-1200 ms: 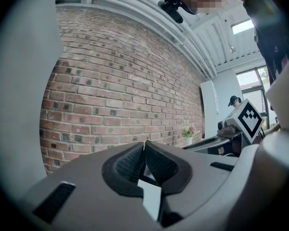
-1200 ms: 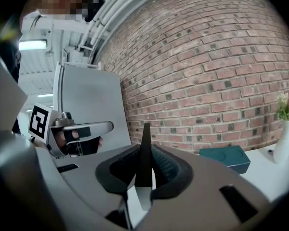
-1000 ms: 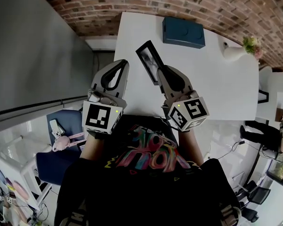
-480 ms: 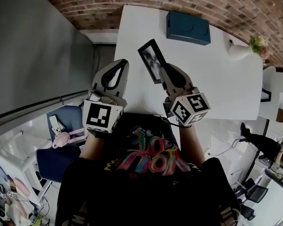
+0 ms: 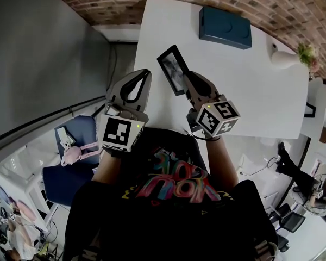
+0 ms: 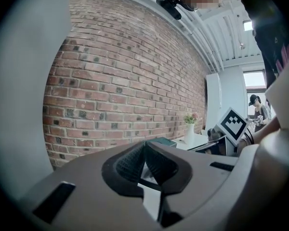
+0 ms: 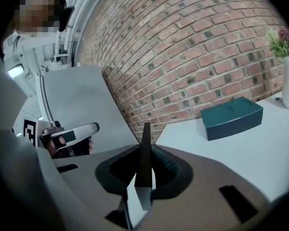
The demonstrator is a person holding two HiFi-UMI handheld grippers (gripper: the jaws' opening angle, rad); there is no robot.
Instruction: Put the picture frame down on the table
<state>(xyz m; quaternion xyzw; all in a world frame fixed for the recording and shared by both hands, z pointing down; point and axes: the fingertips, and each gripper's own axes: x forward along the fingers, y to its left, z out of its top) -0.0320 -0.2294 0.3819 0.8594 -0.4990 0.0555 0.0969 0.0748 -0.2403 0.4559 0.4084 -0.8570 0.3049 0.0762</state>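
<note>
Standing edge-on, the picture frame point(image 7: 144, 146) is clamped in the right gripper point(image 7: 146, 159).

Blk picture frame point(image 5: 174, 69), teal box point(image 5: 225, 27), white table point(image 5: 250, 88), red brick wall point(image 6: 125, 71) w/ pale joints

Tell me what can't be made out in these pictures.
- The image in the picture frame: too small and dark in the head view, edge-on in the right gripper view.
- Whether the frame's lower edge touches the table: covered by the right tool in the head view, by that tool's body in its own view.
- The table's near left corner: behind the left tool in the head view.
</note>
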